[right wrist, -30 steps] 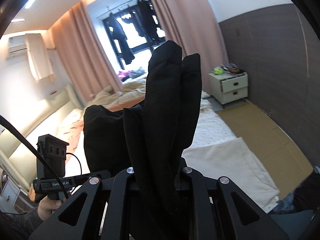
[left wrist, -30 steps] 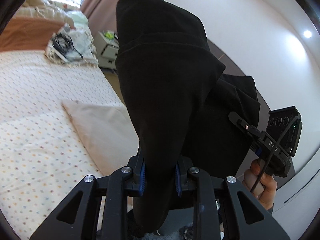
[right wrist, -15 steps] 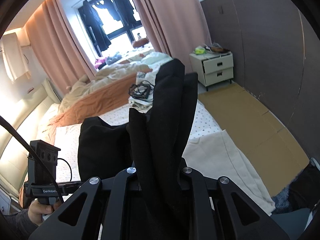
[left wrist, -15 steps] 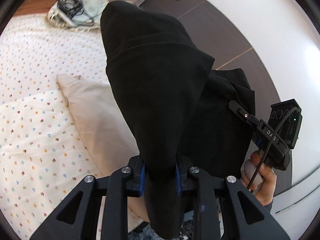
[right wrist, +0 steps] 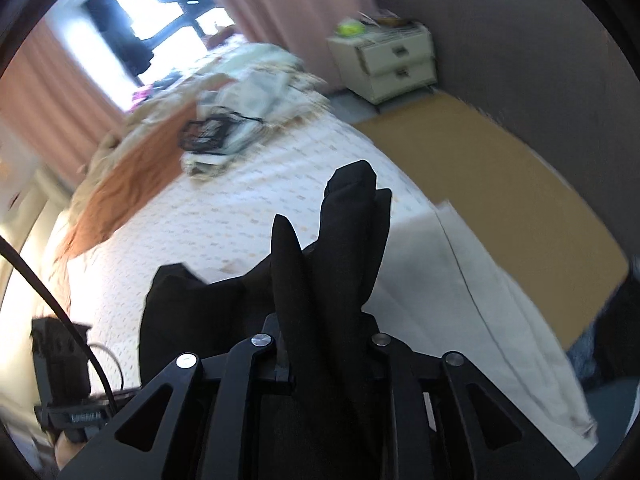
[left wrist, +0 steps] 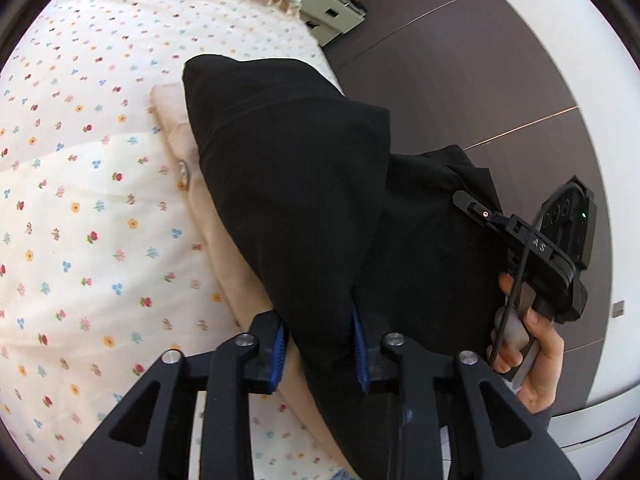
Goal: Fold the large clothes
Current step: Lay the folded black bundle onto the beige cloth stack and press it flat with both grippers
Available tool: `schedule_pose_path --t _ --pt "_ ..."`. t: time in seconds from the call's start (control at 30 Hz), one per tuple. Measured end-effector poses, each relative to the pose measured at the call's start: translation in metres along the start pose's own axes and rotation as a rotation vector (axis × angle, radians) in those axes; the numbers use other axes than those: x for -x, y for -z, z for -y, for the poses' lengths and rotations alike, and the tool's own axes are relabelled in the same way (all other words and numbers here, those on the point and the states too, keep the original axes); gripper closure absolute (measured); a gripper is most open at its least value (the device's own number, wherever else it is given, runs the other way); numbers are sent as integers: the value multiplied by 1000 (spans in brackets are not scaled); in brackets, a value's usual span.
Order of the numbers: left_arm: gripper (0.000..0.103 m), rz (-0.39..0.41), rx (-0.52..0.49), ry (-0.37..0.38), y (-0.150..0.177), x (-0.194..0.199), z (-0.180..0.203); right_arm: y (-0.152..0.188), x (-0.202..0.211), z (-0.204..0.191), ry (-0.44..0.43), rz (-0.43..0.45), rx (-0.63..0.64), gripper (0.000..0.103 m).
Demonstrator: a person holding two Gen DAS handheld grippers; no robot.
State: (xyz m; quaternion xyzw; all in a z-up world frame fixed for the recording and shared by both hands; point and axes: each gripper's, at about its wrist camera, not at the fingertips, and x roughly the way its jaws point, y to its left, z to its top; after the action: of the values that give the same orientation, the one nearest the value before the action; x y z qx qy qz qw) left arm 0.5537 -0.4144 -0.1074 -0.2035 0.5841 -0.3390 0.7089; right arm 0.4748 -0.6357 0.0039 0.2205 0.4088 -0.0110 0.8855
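The left hand-held gripper (left wrist: 320, 340) is clamped, blue pads (left wrist: 279, 346) pressing inward. The right hand-held gripper (right wrist: 324, 348) is likewise clamped; the person's right hand (left wrist: 528, 360) wraps its handle.

A big bed (left wrist: 92, 184) with a white sheet dotted with little flowers, a plain cream cloth (left wrist: 224, 248) lying flat near its edge, a messy pile of light cloths (right wrist: 256, 96) with black cords (right wrist: 208, 136) farther up, an orange blanket (right wrist: 120, 192) beside it
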Motion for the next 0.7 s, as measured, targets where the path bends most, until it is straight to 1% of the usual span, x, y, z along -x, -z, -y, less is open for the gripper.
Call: schedule_pose_path --t 0.03,0.07,0.1,0.13,0.17,0.2,0.23,0.27,0.3,0.33,0.4,0.47,0.53,0.57,0.63,0.7 --pt "67 -3 5 -3 1 1 2 -2 -9 4 61 -17 -42 70" --pt "59 -10 11 -5 2 -1 2 -5 -10 2 74 -13 -42 49" --pt "52 -18 13 -8 3 -2 3 -6 -6 0 76 -6 -45 25" --pt "49 -23 10 -12 8 -1 7 -5 -1 -1 84 1 -47 17" --pt "42 -26 6 -14 10 -2 9 -5 11 -3 113 19 -48 14" --pt "38 -24 0 -15 12 0 11 -3 22 -4 130 33 -49 14" --pt "37 -21 -5 -16 12 3 16 0 36 -4 138 49 -51 14" --pt "36 -15 -11 -17 14 8 18 0 36 -4 138 49 -51 14" --pt "35 -11 -14 -17 16 12 21 4 51 -5 139 68 -52 14" --pt "35 -4 -14 -18 13 18 17 19 82 -7 161 101 -52 14" --pt "35 19 -11 -19 13 32 15 40 114 -5 189 131 -68 14" --pt "35 49 -7 -7 16 42 16 63 143 2 201 161 -104 14" --pt "35 62 -12 14 19 52 20 91 163 9 210 181 -136 14" --pt "35 58 -19 21 20 53 21 106 176 15 229 186 -162 14" --pt "35 28 -31 13 22 55 17 127 183 25 248 190 -205 14" --pt "35 7 -21 34 21 51 16 150 191 37 263 188 -274 14"
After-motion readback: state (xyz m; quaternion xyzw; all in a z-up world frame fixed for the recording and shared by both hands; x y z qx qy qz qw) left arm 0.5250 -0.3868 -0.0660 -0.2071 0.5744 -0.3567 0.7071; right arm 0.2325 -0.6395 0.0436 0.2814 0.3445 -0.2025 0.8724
